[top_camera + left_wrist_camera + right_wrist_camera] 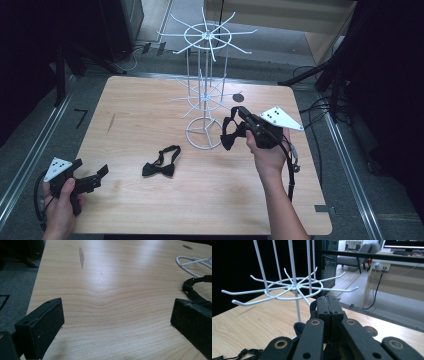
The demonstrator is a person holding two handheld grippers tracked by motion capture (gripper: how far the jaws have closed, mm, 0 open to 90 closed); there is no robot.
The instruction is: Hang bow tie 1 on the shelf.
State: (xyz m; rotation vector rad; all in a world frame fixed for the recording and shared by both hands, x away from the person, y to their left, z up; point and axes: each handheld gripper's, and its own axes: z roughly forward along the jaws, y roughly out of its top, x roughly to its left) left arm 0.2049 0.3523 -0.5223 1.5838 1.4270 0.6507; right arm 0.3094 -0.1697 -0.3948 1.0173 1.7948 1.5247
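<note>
A white wire rack (203,95) with two tiers of hooks stands at the table's middle back. One black bow tie (159,165) lies flat on the wood in front of it. My right gripper (236,112) is held up just right of the rack's base ring, shut on a second black bow tie (229,135) that hangs below the jaws. In the right gripper view the closed jaws (328,301) pinch dark fabric (312,307) just short of the lower hook tier (292,287). My left gripper (91,168) rests low at the front left corner, open and empty (116,307).
The wooden table (130,110) has a dark streak at its left part. In the left gripper view the lying tie's strap (193,291) and the rack's base ring (191,262) sit at the right. Cables and dark stands surround the table on grey floor.
</note>
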